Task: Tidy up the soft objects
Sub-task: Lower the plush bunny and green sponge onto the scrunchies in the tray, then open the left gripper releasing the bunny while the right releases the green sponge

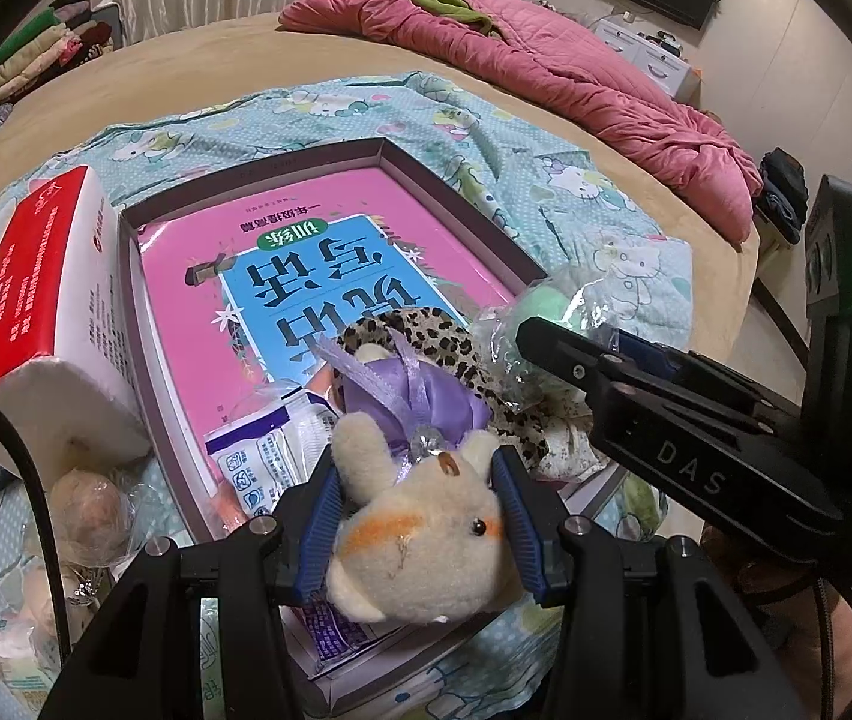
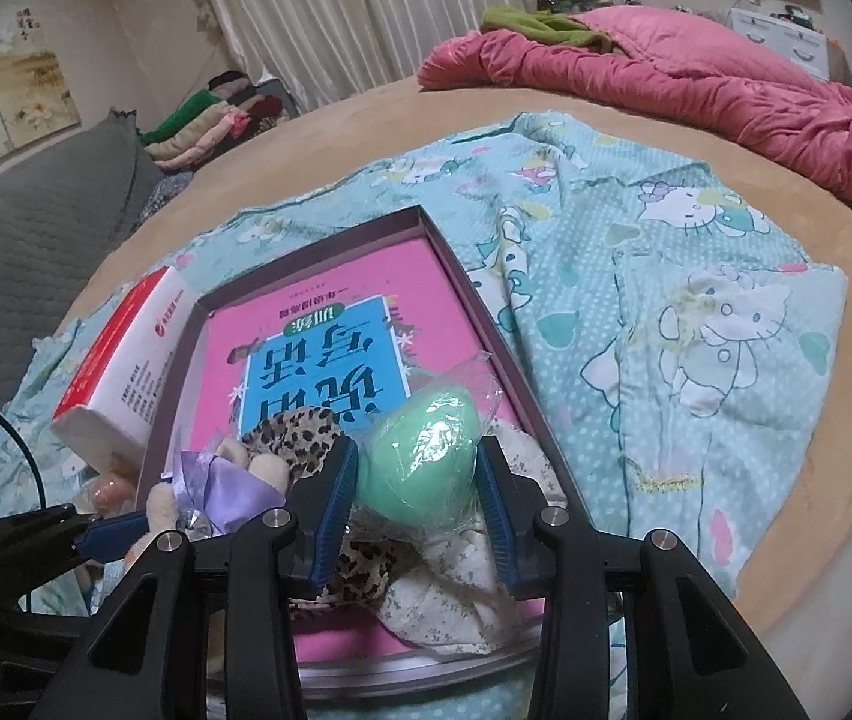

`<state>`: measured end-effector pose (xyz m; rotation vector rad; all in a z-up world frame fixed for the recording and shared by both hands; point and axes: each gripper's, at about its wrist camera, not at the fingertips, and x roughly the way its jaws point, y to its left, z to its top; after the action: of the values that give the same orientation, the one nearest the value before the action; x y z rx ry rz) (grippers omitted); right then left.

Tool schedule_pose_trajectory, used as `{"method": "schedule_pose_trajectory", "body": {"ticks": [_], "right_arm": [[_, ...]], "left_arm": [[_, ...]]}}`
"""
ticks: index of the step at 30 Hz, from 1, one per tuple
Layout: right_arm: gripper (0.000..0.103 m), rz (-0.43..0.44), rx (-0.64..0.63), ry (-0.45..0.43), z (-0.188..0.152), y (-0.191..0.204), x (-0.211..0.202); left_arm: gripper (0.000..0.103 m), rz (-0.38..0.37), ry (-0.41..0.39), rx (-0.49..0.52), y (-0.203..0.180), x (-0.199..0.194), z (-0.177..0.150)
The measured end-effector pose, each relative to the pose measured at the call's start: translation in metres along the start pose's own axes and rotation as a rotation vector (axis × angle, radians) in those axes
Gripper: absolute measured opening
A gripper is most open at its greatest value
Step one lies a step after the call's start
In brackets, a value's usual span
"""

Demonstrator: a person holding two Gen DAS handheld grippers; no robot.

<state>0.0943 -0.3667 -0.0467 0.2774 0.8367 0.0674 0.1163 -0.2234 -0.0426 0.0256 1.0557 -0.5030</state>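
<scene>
On a tan bed (image 2: 366, 114), left claw (image 1: 420, 531) pinches a plush toy (image 1: 420, 546), right claw (image 2: 417, 504) a green sponge (image 2: 426, 456).

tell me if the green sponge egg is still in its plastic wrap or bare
Wrapped. Crinkled clear plastic covers the green egg sponge and flares out above it, between the right gripper fingers.

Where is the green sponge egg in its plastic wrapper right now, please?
The green sponge egg sits between the right gripper fingers, above the tray's near end, beside the leopard-print cloth.
</scene>
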Motion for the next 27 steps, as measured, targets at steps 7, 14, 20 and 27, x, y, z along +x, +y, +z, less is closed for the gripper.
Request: {"method": "schedule_pose_trajectory", "body": {"ticks": [7, 14, 20, 27], "right_arm": [[0.045, 0.011, 0.009, 0.000, -0.001, -0.001, -0.001], [0.046, 0.016, 0.020, -0.013, -0.002, -0.003, -0.005], [0.052, 0.010, 0.042, -0.037, -0.001, -0.008, -0.010], [0.055, 0.007, 0.060, -0.060, 0.000, -0.012, -0.016]], "left_arm": [[0.050, 0.001, 0.003, 0.006, -0.001, 0.000, 0.000], [0.051, -0.004, 0.006, 0.011, -0.003, 0.000, -0.001], [0.051, -0.002, 0.008, 0.018, -0.005, 0.000, -0.001], [0.052, 0.001, 0.012, 0.027, -0.009, 0.000, 0.000]]}}
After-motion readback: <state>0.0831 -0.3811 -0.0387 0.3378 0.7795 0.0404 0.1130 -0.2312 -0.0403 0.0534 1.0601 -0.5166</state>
